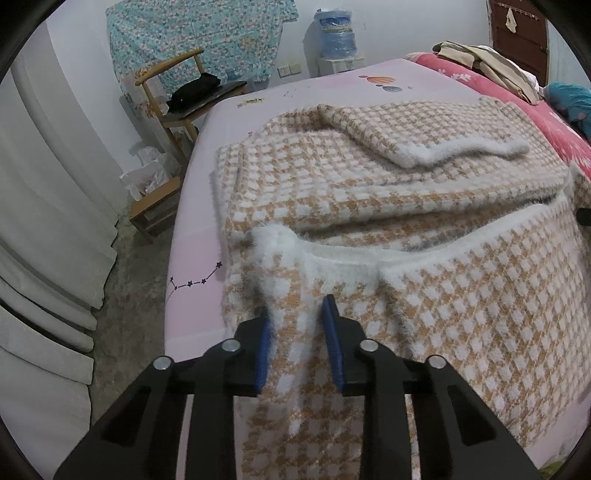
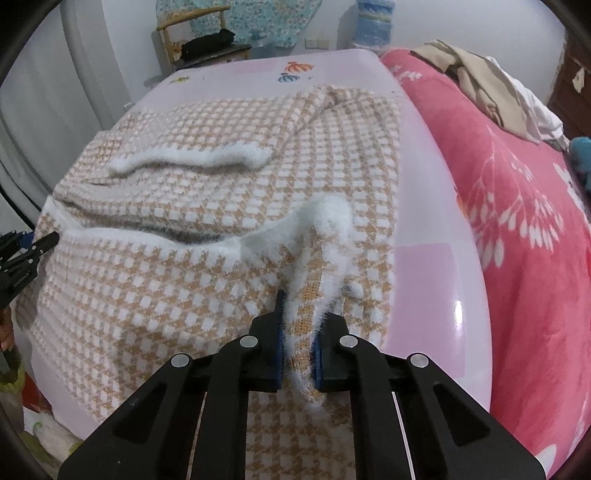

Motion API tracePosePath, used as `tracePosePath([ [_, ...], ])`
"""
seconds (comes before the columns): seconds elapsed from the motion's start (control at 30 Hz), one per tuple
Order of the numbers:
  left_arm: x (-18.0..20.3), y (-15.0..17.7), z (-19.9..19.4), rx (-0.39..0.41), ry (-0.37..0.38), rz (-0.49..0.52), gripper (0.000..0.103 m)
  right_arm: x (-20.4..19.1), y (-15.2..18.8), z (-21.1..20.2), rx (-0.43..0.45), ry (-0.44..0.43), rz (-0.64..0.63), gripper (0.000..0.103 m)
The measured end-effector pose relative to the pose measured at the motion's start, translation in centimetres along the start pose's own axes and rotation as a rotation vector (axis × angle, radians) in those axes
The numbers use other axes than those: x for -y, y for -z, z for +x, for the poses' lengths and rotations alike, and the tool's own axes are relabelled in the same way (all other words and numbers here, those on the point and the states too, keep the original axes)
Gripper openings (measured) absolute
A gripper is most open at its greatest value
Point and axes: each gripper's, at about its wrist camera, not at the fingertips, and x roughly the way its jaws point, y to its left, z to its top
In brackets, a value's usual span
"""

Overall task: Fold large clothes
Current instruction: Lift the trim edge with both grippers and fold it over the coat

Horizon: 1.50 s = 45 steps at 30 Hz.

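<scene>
I have the checked sweater (image 1: 369, 192) spread on the pink sheet (image 1: 207, 155) of the bed, a sleeve folded across its body with the fluffy white cuff (image 1: 461, 151) lying on top. My left tool (image 1: 297, 314) is pinched on the sweater's white-trimmed near edge, blue pads (image 1: 265, 354) pressing a bunched fold of knit between them. My right tool (image 2: 299, 317) grips the same hem at its other corner, the fuzzy trim standing up just past the fingers. From the right camera I can see the left tool (image 2: 26, 254) at the far left edge.

Around the work: a red floral blanket (image 2: 517, 221) lies just beside the sweater, carrying a beige heap of clothes (image 2: 480, 85). Past the bed's far end stand a wooden chair (image 1: 173, 96) with a black item on it and a water jug (image 1: 338, 35). White curtains (image 1: 44, 221) hang on the left.
</scene>
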Motion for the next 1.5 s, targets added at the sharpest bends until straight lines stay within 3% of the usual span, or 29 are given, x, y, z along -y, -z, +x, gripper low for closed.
tracePosePath([
  [0.23, 0.1, 0.0, -0.4, 0.014, 0.002, 0.006, 0.014, 1.7, 0.2, -1.4, 0.023, -0.025, 0.022, 0.008],
  [0.63, 0.7, 0.0, -0.4, 0.004, -0.008, 0.01, 0.014, 2.0, 0.0, -1.1, 0.019, -0.023, 0.013, 0.009],
  [1.23, 0.7, 0.0, 0.1, -0.005, -0.013, 0.015, 0.014, 1.7, -0.7, 0.1, 0.0, -0.028, 0.025, 0.02],
  [1.5, 0.8, 0.1, -0.3, 0.022, -0.027, 0.028, 0.013, 1.9, -0.4, -0.6, 0.036, -0.039, 0.043, 0.007],
])
